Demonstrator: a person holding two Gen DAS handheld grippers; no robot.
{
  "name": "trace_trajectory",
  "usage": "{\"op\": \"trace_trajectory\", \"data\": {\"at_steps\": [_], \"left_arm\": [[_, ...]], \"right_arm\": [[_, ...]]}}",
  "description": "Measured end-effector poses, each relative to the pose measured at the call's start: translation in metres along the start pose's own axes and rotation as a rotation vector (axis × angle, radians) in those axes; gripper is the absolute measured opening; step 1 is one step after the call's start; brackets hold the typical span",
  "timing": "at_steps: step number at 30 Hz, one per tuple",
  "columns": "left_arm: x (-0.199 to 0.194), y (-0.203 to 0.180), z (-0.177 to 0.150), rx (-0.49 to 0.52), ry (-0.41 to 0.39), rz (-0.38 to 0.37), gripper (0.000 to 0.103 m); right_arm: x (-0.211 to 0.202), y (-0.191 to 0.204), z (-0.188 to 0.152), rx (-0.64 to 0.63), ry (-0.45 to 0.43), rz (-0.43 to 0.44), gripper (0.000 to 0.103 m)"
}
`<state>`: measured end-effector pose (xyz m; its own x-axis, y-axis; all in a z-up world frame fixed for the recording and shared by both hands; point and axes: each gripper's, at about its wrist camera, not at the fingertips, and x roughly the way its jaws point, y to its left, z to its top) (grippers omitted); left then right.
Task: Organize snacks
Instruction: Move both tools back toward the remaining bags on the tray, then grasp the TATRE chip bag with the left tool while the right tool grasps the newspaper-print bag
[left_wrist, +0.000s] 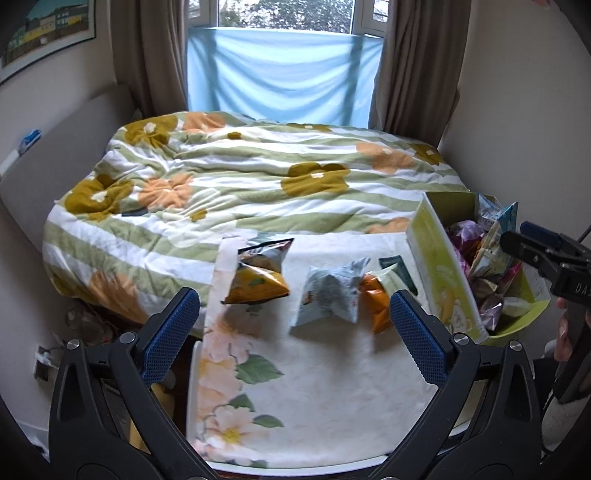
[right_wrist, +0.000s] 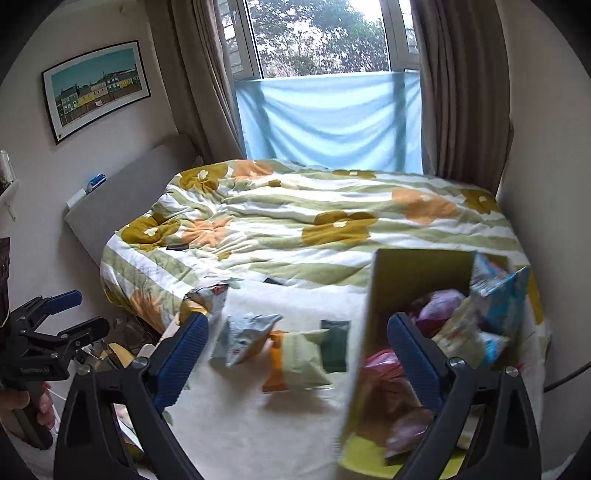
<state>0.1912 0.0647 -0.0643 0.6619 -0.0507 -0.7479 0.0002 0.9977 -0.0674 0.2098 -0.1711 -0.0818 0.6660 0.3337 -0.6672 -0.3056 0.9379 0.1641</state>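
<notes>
Several snack bags lie in a row on a floral-clothed table (left_wrist: 314, 387): a yellow and grey bag (left_wrist: 258, 273), a pale grey bag (left_wrist: 330, 293), an orange bag (left_wrist: 376, 299) and a light green bag (right_wrist: 301, 356) with a dark green packet (right_wrist: 334, 345) behind it. A yellow-green box (left_wrist: 439, 269) at the right holds several more snack bags (right_wrist: 461, 328). My left gripper (left_wrist: 295, 332) is open and empty above the table, before the grey bag. My right gripper (right_wrist: 297, 362) is open and empty, over the box's left wall (right_wrist: 365, 347).
A bed with a striped floral quilt (left_wrist: 258, 177) lies behind the table, below a window with a blue cloth (left_wrist: 284, 74) and brown curtains. A padded headboard (left_wrist: 62, 158) stands at the left wall. Clutter lies on the floor (left_wrist: 88, 325) left of the table.
</notes>
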Motion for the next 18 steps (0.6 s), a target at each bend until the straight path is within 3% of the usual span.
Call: {"op": "trace_trajectory", "data": {"at_steps": [9, 14, 18], "left_arm": [[0.049, 0.074, 0.021, 0.013, 0.072, -0.124, 0.102], [0.107, 0.102, 0.029, -0.026, 0.151, -0.205, 0.102], [0.157, 0.107, 0.029, -0.041, 0.207, -0.227, 0.102]], "right_arm": [[0.058, 0.051, -0.017, 0.146, 0.083, -0.025, 0.097], [0.094, 0.066, -0.028, 0.223, 0.115, -0.060, 0.097], [0.124, 0.072, -0.037, 0.265, 0.145, -0.080, 0.097]]}}
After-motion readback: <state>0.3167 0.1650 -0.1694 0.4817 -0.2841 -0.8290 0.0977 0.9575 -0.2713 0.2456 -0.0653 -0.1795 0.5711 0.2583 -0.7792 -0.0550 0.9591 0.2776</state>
